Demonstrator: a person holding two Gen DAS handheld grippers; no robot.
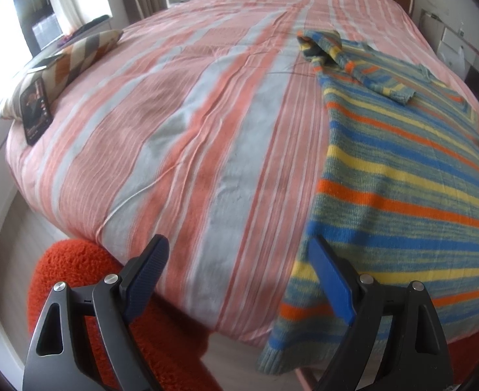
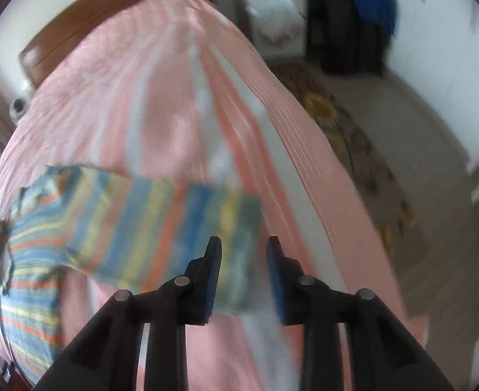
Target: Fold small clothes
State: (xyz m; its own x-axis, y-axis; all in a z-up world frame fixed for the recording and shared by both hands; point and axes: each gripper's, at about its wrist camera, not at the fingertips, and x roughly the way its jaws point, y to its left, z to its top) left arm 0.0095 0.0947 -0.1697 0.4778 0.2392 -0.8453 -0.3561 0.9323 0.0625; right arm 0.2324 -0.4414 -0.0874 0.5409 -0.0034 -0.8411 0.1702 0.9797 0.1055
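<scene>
A striped knit sweater in blue, yellow, orange and green lies flat on the right side of the bed, its hem hanging over the near edge. One sleeve is folded across the top. My left gripper is open and empty above the bed's near edge, its right finger over the sweater's hem corner. In the right wrist view, which is blurred, the other sleeve stretches out sideways. My right gripper is open just above the sleeve's cuff end, holding nothing.
The bed has a pink and grey striped cover. A patterned pillow and a phone lie at its left edge. An orange fuzzy rug lies below the bed. A white cabinet, dark furniture and a floor rug stand right of the bed.
</scene>
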